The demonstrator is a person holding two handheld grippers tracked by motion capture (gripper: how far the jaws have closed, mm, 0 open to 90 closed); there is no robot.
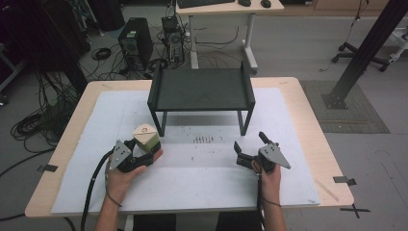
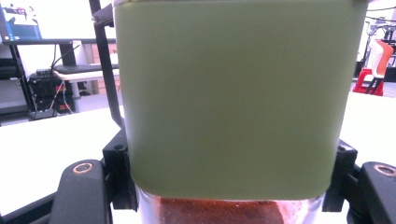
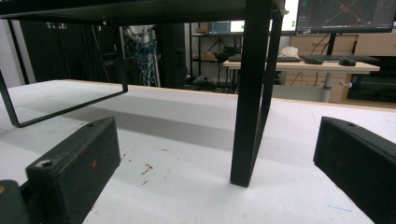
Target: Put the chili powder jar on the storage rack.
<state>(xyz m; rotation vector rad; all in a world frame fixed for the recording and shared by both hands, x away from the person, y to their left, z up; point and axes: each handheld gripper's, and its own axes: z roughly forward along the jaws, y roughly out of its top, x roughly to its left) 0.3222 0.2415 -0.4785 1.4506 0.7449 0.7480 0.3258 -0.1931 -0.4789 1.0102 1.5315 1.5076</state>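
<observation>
Cables lay tangled on the floor off the table's left edge. On the white mat I had my left gripper near the front left, its jaws clamped on a green container with a tan lid. Through the left gripper view, that green container sat close between the black jaws, with reddish contents showing through a clear part at its bottom. It stood just in front of the black rack's left leg. Farther right, my right gripper rested on the mat with its jaws apart and nothing between them, pointed toward the rack. In the right gripper view the rack's leg stood on the mat ahead, between the spread jaws.
</observation>
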